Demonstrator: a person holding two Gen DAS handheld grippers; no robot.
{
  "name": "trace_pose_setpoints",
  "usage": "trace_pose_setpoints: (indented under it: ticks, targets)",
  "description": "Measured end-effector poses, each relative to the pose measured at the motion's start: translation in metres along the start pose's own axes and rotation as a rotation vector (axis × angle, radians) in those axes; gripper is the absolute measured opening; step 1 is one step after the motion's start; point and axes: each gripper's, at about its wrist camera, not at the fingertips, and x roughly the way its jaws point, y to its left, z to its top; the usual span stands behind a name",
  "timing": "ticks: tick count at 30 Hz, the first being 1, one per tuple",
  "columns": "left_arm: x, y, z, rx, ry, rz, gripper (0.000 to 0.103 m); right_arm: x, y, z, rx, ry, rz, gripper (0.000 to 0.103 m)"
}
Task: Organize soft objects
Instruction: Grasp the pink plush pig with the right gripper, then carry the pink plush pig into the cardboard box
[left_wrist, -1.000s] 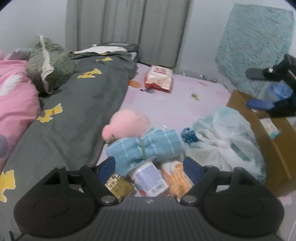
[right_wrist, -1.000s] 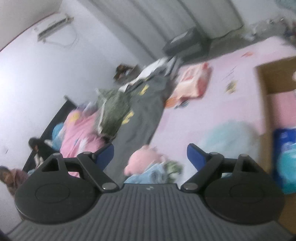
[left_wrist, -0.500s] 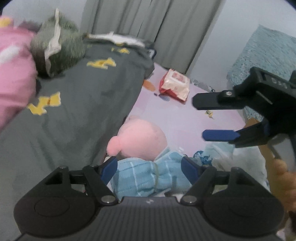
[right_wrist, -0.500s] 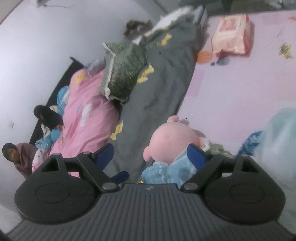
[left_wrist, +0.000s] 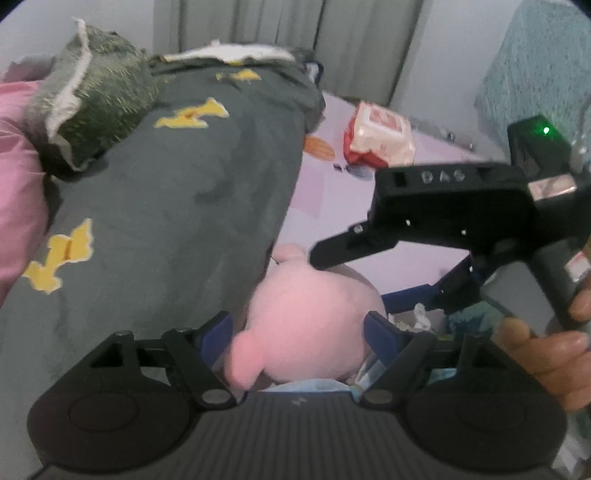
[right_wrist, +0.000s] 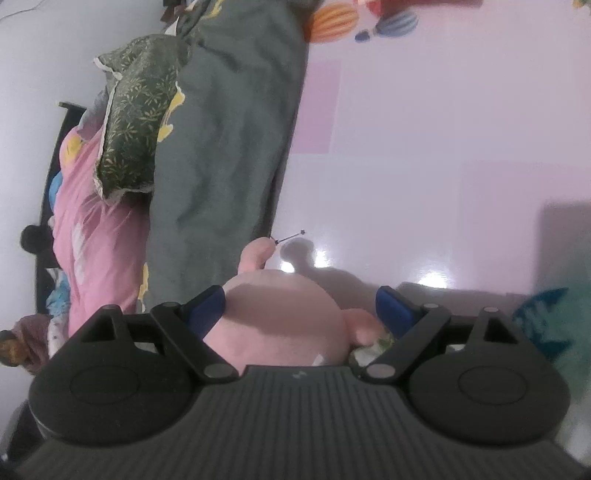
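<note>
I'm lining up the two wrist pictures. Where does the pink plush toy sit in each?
Left wrist: pink plush toy low centre, between this tool's blue fingers.
Right wrist: pink plush toy low centre, between this tool's fingers.
Shared landmark: grey blanket left of the toy.

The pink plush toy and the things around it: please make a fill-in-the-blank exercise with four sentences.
1. The plush toy between the fingers of the left hand-held gripper is ____ in colour.
2. The dark grey blanket has ____ shapes on it.
3. The right hand-held gripper has ____ pads on its fingers.
4. A small light on the right hand-held gripper glows ____.

Missing words: pink; yellow; blue; green
</note>
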Motion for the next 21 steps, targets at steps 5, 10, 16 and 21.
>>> trace_pose_setpoints:
  ticks: [5, 10, 16, 21]
  targets:
    - [0.009, -0.002, 0.005, 0.004, 0.026, -0.032, 0.08, 0.007, -0.008, 0.004, 0.014, 0.044, 0.062, 0.09]
    - [-0.001, -0.005, 0.009, 0.019, 0.0, -0.032, 0.079, 0.0, -0.005, 0.001, 0.004, 0.021, 0.09, 0.084]
    - [-0.04, -0.014, 0.023, 0.037, -0.137, -0.02, 0.079, -0.033, 0.02, -0.004, -0.069, -0.09, 0.15, 0.082]
    - [-0.081, -0.033, 0.032, 0.071, -0.258, -0.027, 0.079, -0.079, 0.04, -0.012, -0.117, -0.185, 0.215, 0.082]
